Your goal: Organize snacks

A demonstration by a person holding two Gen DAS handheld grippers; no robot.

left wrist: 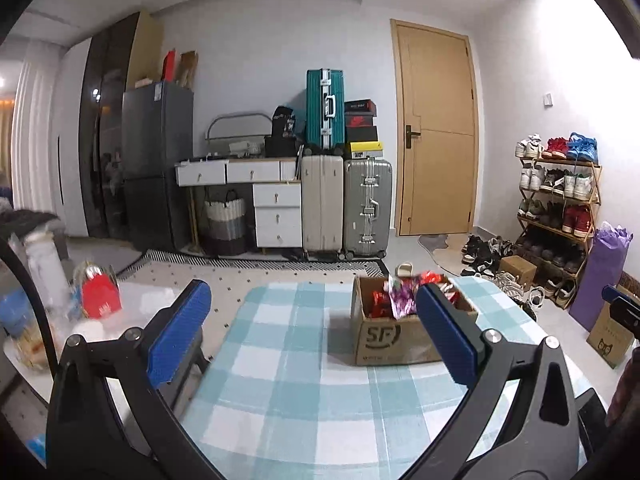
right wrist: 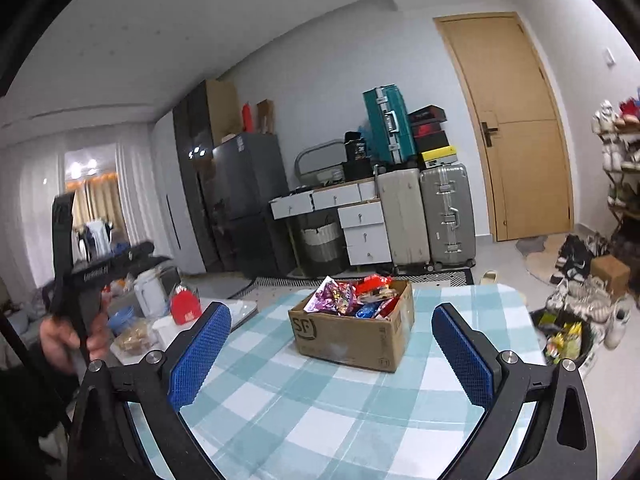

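A brown cardboard box (left wrist: 394,338) (right wrist: 352,334) marked SF stands on the blue-and-white checked table (left wrist: 296,376) (right wrist: 320,412), filled with several bright snack packets (left wrist: 400,298) (right wrist: 352,296). My left gripper (left wrist: 312,332) hovers open above the table, its right pad just in front of the box's near right corner. My right gripper (right wrist: 332,354) is open too, short of the box, nothing between its blue pads. A hand (right wrist: 72,338) holding the other gripper's handle shows at the left of the right wrist view.
A low white side table (left wrist: 132,320) (right wrist: 236,312) to the left carries a red packet (left wrist: 100,296) (right wrist: 185,307), jars and other items. Suitcases (left wrist: 346,208), a drawer unit, a fridge, a door and a shoe rack (left wrist: 560,216) line the walls. A purple bag (left wrist: 600,280) stands right.
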